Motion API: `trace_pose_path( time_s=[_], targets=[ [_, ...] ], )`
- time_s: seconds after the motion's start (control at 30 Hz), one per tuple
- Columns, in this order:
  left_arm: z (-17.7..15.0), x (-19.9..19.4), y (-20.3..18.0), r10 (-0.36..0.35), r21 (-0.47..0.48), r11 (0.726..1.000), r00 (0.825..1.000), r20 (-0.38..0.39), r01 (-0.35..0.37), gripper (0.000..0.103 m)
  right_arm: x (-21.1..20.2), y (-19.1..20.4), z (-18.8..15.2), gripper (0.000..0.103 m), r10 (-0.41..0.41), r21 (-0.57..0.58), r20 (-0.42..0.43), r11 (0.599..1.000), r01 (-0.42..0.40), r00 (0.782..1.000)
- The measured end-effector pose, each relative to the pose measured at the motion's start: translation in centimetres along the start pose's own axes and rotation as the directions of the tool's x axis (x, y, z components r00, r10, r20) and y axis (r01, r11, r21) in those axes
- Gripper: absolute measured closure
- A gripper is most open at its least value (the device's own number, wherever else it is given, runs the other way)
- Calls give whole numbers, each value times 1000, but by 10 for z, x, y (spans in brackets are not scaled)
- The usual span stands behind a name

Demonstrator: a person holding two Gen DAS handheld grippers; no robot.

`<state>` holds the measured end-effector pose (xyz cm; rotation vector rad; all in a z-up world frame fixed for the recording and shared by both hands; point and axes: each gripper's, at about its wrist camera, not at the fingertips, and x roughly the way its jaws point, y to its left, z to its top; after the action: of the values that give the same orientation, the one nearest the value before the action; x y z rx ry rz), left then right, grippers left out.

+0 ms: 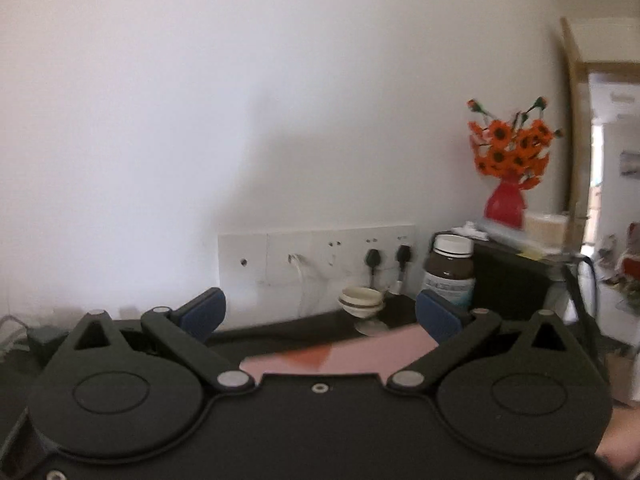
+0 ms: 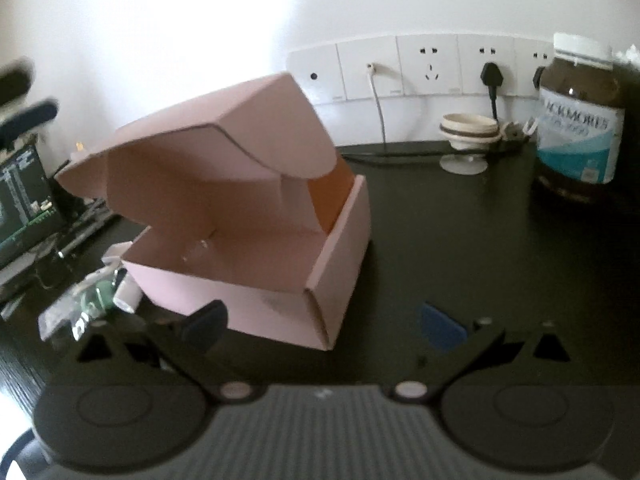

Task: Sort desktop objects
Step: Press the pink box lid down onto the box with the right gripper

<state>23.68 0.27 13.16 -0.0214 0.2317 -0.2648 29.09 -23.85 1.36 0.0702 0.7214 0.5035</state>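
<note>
A pink cardboard box sits on the dark desk, its flap lid half raised over the opening. My right gripper is open just in front of the box, and the box's near corner lies between its blue-padded fingers without touching them. Small packets and a white tube lie at the box's left side. My left gripper is open and empty, raised above a pink surface of the box and facing the wall.
A brown supplement bottle, a cream suction dish and plugged wall sockets line the back. A circuit board and cables lie far left. A red vase of orange flowers stands on a black box.
</note>
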Motion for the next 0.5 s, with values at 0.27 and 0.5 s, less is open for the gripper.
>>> trace_pose_path(
  time_s=[0.27,0.5],
  targets=[
    [-9,46,-14,92,47,995,991,-99,-87,0,15,-4,3,1,-14,24,8,1000,14,1000],
    [-33,53,-11,102,68,993,983,-154,-93,0,15,-13,1,1,-43,53,25,998,42,999]
  ],
)
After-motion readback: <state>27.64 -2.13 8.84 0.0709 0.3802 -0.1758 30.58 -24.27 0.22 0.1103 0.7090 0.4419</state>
